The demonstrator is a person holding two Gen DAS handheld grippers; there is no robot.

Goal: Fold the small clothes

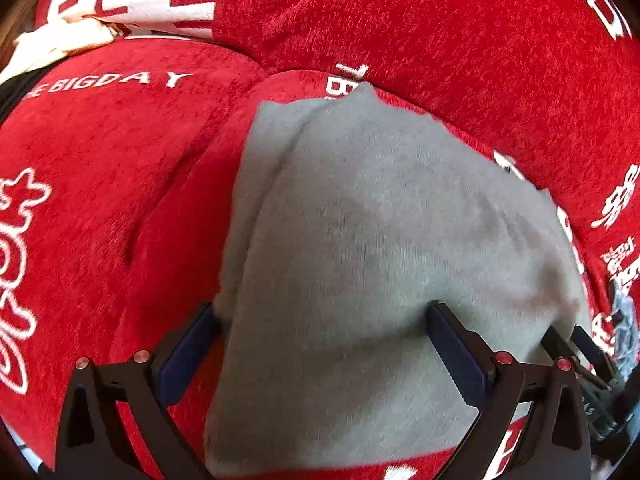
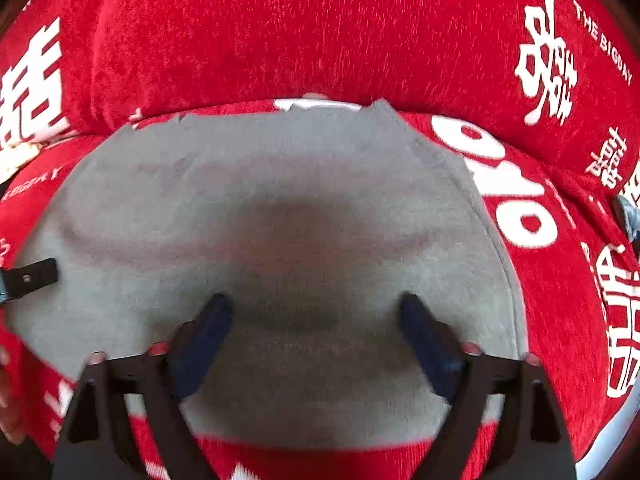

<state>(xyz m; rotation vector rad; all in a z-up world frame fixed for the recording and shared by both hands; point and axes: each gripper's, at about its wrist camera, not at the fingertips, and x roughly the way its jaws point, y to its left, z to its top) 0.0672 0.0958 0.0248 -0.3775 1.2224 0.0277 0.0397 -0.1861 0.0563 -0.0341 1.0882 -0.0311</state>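
A small grey garment lies flat on a red blanket in the left wrist view, its long side running away from me. My left gripper hangs just above its near part with the jaws wide apart. One finger is at the cloth's left edge and the other over its middle. In the right wrist view the same grey garment fills the centre. My right gripper stands open over it, nothing pinched between the dark blue pads. The left gripper's finger pokes in from the left edge.
The red plush blanket with white characters and "THE BIGDAY" lettering covers the whole surface and rises in a fold behind the garment. A cream cloth lies at the far left. A grey-blue object sits at the right edge.
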